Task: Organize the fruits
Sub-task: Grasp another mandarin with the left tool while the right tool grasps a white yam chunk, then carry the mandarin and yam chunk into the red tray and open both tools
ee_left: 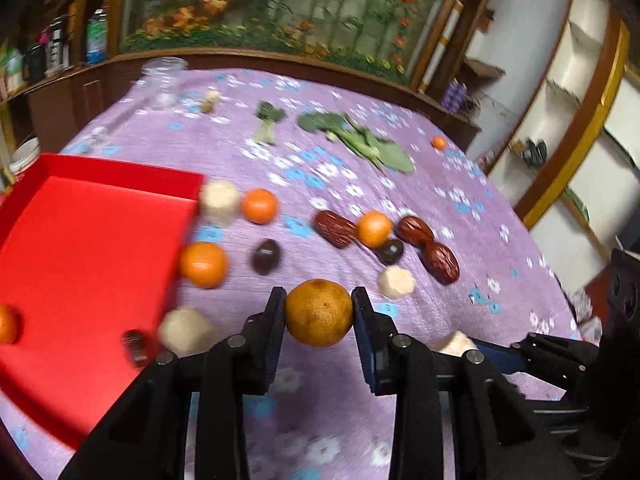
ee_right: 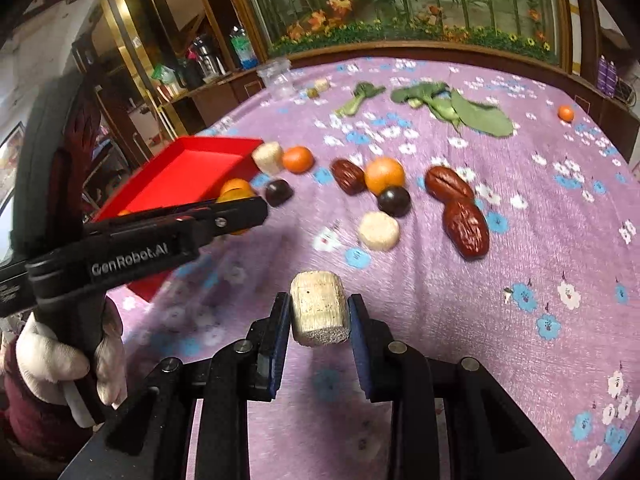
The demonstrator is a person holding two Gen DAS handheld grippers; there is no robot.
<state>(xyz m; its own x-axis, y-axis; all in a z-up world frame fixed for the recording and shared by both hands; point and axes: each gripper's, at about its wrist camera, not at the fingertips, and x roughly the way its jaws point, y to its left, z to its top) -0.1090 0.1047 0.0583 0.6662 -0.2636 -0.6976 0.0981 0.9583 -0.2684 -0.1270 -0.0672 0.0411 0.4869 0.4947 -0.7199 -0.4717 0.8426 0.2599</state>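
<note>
Two fruits are held at once. The left gripper [ee_left: 319,312] is clenched on a dull yellow-brown orange [ee_left: 319,312], gripped at its widest part and lifted off the purple flowered cloth [ee_left: 460,200] that covers the tabletop. The right gripper [ee_right: 320,310] is clenched on a pale cylindrical piece [ee_right: 319,308], perhaps cut sugarcane, also clear of the cloth.

The red tray [ee_left: 80,248] lies at the left edge of the tabletop, and my judgement is that both pieces should go into it. It already holds a small orange [ee_left: 6,324] and a dark fruit [ee_left: 134,346], both near its front part.

To do this step well, I would carry the left fruit first, because this gripper is just beside the tray. It must pass over the tray wall, and two things stand against that wall: a bright orange [ee_left: 203,264] and a pale chunk [ee_left: 186,330]. The orange should be lifted high enough to miss them. The fruit is round and will roll, so it is better to lower it close to the tray floor before the fingers let go.

In the right wrist view the left gripper crosses in front of the tray, so the right one should wait until that way is free.

Still on the cloth are three wrinkled red dates [ee_right: 466,222], two dark round fruits [ee_right: 394,201], more oranges and more pale pieces. Green leaves [ee_right: 452,106] lie near the far edge.
</note>
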